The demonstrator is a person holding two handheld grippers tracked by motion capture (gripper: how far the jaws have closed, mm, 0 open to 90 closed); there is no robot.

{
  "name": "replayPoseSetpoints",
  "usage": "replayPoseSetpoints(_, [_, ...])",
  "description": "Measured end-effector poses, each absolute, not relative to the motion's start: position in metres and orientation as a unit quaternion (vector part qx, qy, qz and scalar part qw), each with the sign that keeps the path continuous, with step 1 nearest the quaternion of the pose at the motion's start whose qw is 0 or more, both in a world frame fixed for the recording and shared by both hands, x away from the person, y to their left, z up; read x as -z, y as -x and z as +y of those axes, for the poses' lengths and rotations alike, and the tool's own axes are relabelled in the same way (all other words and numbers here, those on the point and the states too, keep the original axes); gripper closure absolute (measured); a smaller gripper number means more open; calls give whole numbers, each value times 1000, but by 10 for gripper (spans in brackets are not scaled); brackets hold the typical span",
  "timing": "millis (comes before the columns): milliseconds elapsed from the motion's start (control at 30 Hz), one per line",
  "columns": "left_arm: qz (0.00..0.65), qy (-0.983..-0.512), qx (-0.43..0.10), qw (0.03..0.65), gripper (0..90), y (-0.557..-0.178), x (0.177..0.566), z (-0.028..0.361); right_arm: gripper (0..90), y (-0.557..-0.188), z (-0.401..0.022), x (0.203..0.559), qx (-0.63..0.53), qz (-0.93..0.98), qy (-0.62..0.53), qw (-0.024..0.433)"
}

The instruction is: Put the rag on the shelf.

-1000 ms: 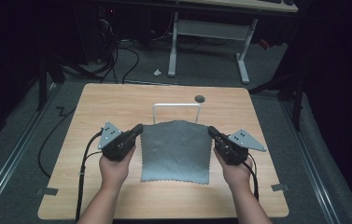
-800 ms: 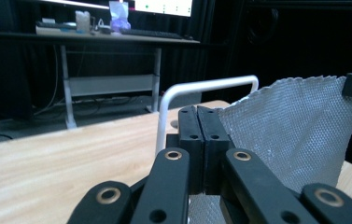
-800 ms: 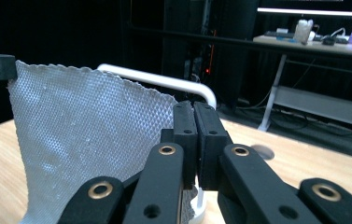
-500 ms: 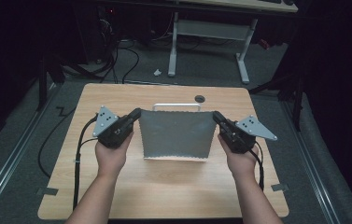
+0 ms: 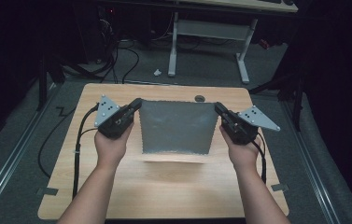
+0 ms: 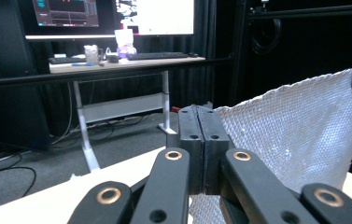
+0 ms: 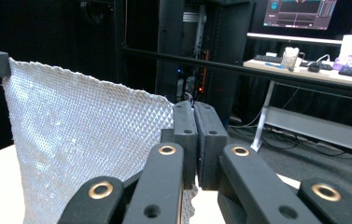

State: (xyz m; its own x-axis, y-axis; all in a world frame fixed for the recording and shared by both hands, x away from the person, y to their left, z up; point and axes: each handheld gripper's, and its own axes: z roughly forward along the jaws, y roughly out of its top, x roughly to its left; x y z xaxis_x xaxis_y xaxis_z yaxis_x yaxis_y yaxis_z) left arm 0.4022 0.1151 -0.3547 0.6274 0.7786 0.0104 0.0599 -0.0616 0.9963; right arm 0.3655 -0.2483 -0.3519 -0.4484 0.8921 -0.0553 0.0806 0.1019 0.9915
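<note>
- The grey cloth (image 5: 177, 127) hangs in the air over the middle of the table (image 5: 164, 186), stretched flat between its two top corners, its lower edge clear of the wood with a shadow beneath.
- The left gripper (image 5: 135, 105) has its jaws pressed together on the cloth's top left corner; in the left gripper view the weave (image 6: 299, 130) runs straight out from the closed pads.
- The right gripper (image 5: 219, 109) pinches the top right corner the same way, jaws tight with the cloth (image 7: 85, 144) caught between them.
- Risk, as I judge it: each grip takes only a small bite at a corner, so pulling the hands further apart could drag a corner out and let that side drop.
- Bringing the hands closer would slacken the top edge and let the cloth sag or fold on itself.
- Uneven height between the hands would tilt the sheet, so it lands crooked if lowered.
- Room: bare wood lies in front of and behind the hanging cloth, with a small round cap (image 5: 200, 98) near the far edge.
- Both hands sit near the table's side edges; beyond are dark floor and a desk frame (image 5: 208, 32), well apart.
</note>
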Motion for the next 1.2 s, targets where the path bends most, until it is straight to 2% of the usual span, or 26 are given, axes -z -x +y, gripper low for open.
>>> replayPoseSetpoints(300, [317,-671,-317,591,898,-425,337,112,895,-386,-245,328,-554,646,-368,375])
replayPoseSetpoints(600, [318,-685,-332,566,898,-455,338,103,895,-424,-249,330,-549,647,-390,358])
replayPoseSetpoints(800, [342,-691,-330,544,897,-486,345,95,895,-446,-250,331,-554,643,-398,348])
replayPoseSetpoints(933, [356,-695,-319,537,897,-499,350,93,895,-464,-252,335,-549,647,-411,334])
replayPoseSetpoints(1200, [368,-733,-273,503,897,-519,381,85,895,-487,-254,354,-513,668,-429,327])
